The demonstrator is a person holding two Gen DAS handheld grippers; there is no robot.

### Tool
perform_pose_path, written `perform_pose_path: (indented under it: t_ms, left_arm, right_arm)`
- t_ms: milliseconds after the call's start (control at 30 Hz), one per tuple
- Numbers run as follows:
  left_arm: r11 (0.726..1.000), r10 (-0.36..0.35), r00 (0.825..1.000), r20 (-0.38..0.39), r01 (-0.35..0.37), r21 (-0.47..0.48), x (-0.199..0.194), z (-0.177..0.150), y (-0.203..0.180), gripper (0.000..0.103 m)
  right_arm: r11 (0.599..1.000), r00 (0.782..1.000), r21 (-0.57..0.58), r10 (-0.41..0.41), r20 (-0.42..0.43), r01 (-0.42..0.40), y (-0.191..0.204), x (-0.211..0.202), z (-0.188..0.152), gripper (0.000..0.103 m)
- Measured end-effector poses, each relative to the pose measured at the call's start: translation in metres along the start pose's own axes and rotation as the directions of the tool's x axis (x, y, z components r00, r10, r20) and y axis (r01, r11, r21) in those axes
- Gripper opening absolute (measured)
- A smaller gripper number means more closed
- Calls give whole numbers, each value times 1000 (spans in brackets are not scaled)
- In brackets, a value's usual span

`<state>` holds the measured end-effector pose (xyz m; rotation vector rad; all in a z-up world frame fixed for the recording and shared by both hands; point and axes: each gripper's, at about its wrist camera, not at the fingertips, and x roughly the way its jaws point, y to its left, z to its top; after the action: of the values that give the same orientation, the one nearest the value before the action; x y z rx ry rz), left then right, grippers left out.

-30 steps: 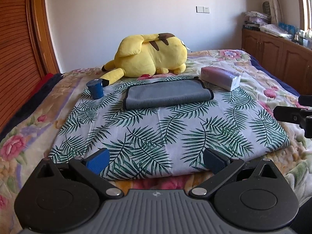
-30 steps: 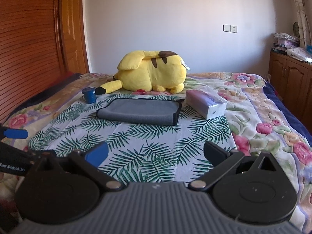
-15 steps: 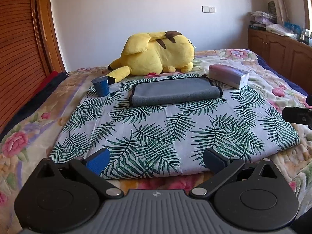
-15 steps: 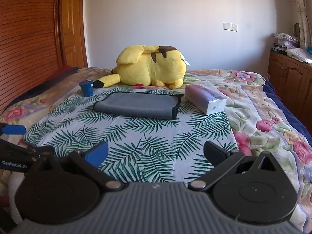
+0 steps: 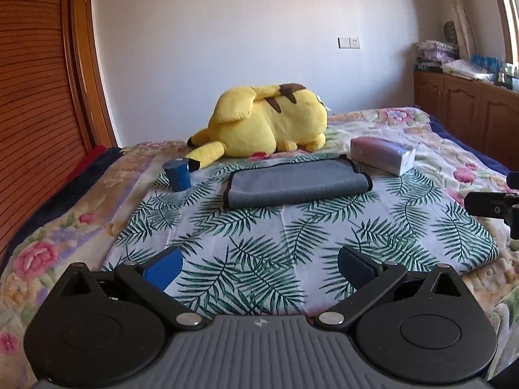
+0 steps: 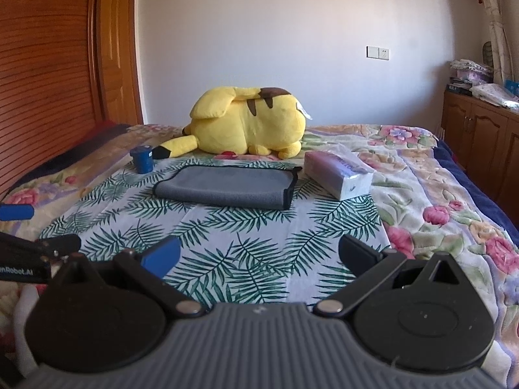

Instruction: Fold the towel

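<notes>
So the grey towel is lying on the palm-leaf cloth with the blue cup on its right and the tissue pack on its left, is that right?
Not quite: the sides are swapped. In the left wrist view the grey towel lies on the palm-leaf cloth with the blue cup on its left and the tissue pack on its right.

A wide bed [image 5: 81,201] covered by a quilted floral bedspread in pinks and greens carries a white cloth printed with green palm fronds [image 5: 292,233], spread flat across its middle. On that leaf cloth lie a grey folded towel with dark edging [image 5: 296,183] and, just off its left end, a small dark blue cylindrical cup [image 5: 176,178] standing upright. A big yellow plush toy with brown stripes [image 5: 269,120] lies on its side behind the towel, and a white-and-pink soft pack of tissues [image 5: 382,155] rests by the towel's right end at the cloth's edge.
</notes>
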<state>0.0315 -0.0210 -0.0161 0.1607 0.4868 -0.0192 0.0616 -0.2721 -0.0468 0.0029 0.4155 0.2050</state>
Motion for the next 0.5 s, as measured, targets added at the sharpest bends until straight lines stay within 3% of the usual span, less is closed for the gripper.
perform_pose_path:
  t_ms: [500]
  left_arm:
    - [1000,8,996,93,-9,11,-15,7,-1,103]
  right_arm:
    - [1000,997,12,-25,70,24,-2,-7,2,103]
